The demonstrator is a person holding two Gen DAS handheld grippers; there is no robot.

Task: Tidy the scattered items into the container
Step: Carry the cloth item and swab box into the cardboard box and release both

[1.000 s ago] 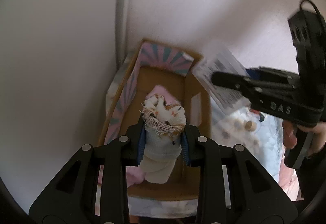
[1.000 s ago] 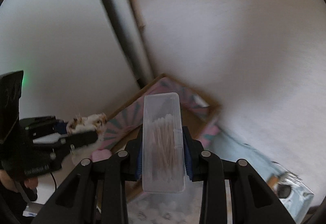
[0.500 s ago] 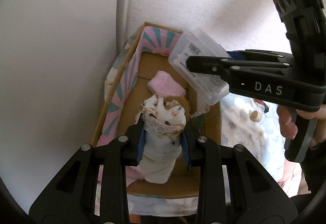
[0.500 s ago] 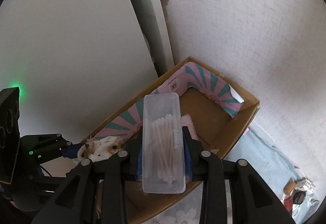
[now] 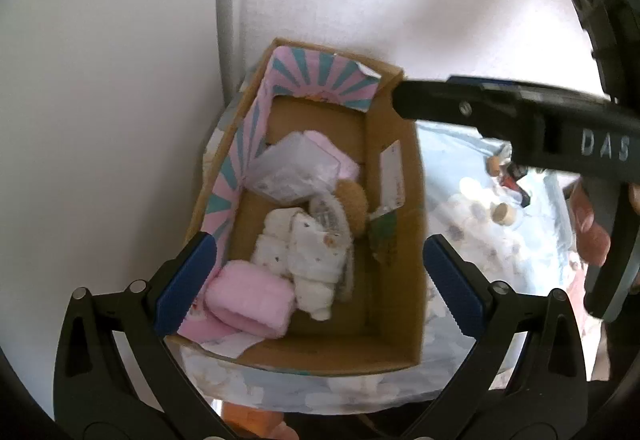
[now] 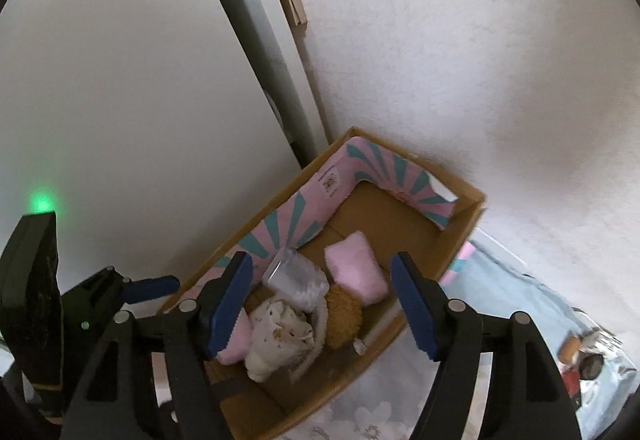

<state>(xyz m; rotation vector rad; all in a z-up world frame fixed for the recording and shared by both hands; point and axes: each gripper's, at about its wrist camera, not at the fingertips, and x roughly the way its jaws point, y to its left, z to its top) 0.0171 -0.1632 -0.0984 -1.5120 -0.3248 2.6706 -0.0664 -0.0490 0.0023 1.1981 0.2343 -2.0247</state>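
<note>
A cardboard box [image 5: 400,304] with a pink and teal liner stands in the corner; it also shows in the right wrist view [image 6: 460,232]. Inside lie a white cloth doll [image 5: 308,260], a clear plastic case of cotton swabs [image 5: 292,168], a brown plush piece [image 5: 354,204] and pink soft items [image 5: 252,300]. My left gripper [image 5: 316,280] is open and empty above the box. My right gripper [image 6: 320,304] is open and empty above the doll [image 6: 280,336] and the case [image 6: 296,274].
White walls close in behind and left of the box. A light blue floral cloth [image 5: 480,240] lies under and right of the box, with small wooden pieces [image 5: 502,214] on it. More small items [image 6: 584,356] lie at the right edge of the right wrist view.
Both grippers have opened. The doll dropped from the left gripper and the swab case from the right gripper into the box. The right gripper has pulled back to the right.
</note>
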